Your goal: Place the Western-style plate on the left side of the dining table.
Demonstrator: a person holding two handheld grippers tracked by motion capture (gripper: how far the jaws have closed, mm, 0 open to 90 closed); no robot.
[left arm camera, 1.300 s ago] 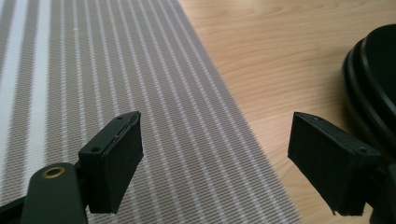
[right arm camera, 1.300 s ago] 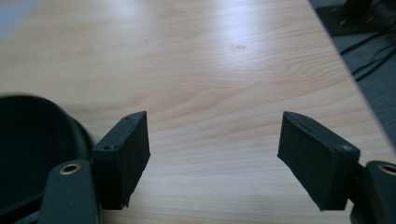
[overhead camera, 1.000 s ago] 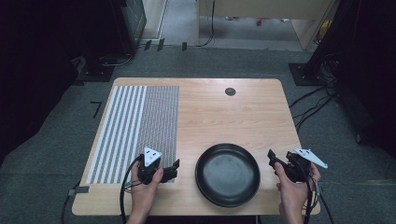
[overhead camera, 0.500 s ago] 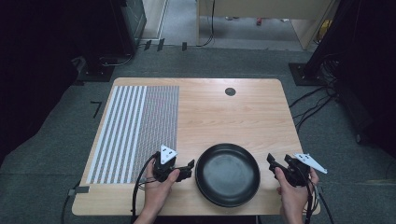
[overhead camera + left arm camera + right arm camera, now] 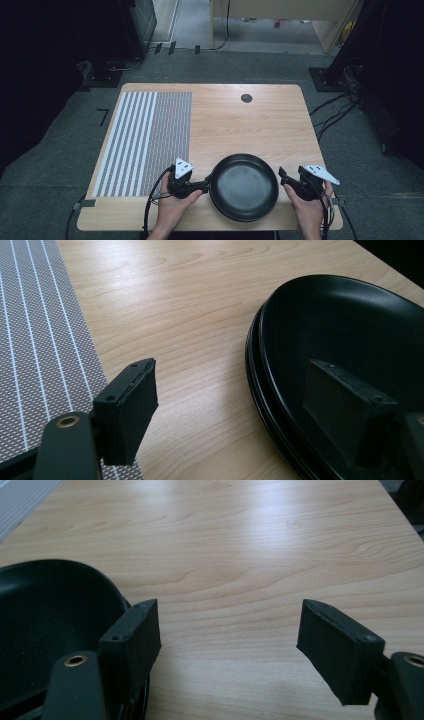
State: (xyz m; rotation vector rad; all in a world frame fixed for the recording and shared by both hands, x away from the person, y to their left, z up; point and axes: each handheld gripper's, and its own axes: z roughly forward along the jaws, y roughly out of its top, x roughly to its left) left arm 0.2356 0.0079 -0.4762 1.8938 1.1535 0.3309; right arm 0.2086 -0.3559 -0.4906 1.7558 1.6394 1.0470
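Observation:
A black round pan [image 5: 244,187] lies near the front edge of the wooden table [image 5: 240,125]. My left gripper [image 5: 204,183] is at the pan's left rim. In the left gripper view it [image 5: 235,405] is open and straddles the rim of the pan [image 5: 350,325], one jaw outside over the wood and the other over the pan's inside. My right gripper [image 5: 283,178] is at the pan's right side. In the right gripper view it [image 5: 232,645] is open with bare wood between its jaws, and its left jaw is beside the rim of the pan [image 5: 50,610].
A grey striped mat [image 5: 145,140] covers the table's left part, and its edge lies beside the left jaw in the left gripper view [image 5: 35,340]. A small dark round hole [image 5: 246,98] sits near the table's far edge. Cables trail off the front edge.
My left gripper has moved right from the mat's front corner to the pan's left rim. My right gripper has shifted slightly left towards the pan.

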